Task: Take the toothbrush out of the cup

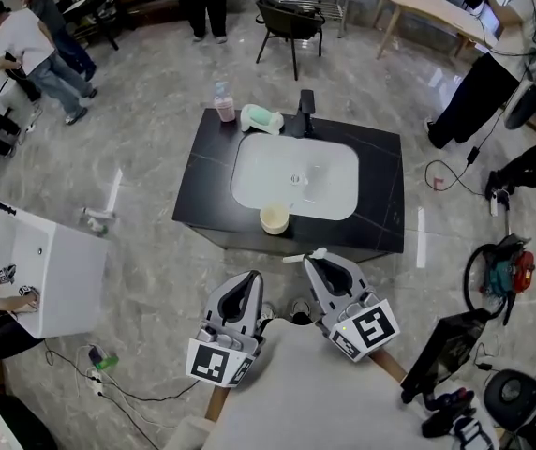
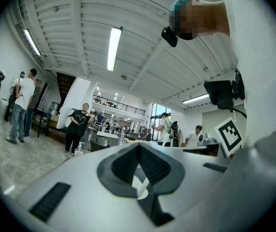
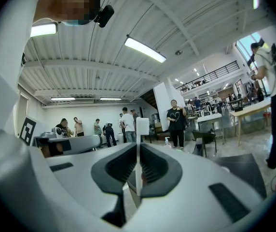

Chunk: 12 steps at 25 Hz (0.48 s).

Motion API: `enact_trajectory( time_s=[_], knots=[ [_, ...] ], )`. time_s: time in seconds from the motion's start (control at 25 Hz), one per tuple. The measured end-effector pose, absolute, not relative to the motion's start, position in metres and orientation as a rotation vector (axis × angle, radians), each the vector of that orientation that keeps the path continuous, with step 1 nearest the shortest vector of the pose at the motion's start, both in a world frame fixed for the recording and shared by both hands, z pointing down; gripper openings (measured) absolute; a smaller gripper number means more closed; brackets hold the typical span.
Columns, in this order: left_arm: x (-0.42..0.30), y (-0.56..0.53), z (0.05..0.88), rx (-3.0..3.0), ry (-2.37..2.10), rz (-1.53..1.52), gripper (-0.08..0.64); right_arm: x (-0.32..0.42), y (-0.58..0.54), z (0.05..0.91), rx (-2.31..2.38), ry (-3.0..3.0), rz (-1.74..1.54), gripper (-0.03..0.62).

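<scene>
A cream cup stands on the black counter, at the front rim of its white sink. My right gripper hovers just in front of the counter's near edge, shut on a white toothbrush that lies crosswise at its tip, clear of the cup. In the right gripper view the toothbrush stands upright, pinched between the jaws of the right gripper. To its left my left gripper hangs with jaws together and nothing in them; the left gripper view shows this left gripper the same way.
At the counter's back edge stand a pink bottle, a pale green item and a black faucet. A white washbasin unit stands at the left. Cables and tools lie on the floor at the right. People stand farther off.
</scene>
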<state>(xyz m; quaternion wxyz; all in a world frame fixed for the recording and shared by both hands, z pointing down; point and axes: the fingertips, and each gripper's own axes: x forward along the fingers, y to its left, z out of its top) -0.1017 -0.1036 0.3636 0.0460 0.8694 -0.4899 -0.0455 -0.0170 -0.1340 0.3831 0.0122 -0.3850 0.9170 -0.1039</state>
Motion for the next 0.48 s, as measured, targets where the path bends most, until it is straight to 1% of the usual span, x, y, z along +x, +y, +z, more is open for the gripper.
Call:
enact_trajectory(
  time_s=[0.48],
  knots=[
    [-0.1012, -0.1007, 0.3627, 2.655, -1.498, -0.142, 0.003, -0.0170, -0.1327, 0.3825, -1.208, 2.862, -0.308, 0.025]
  ],
)
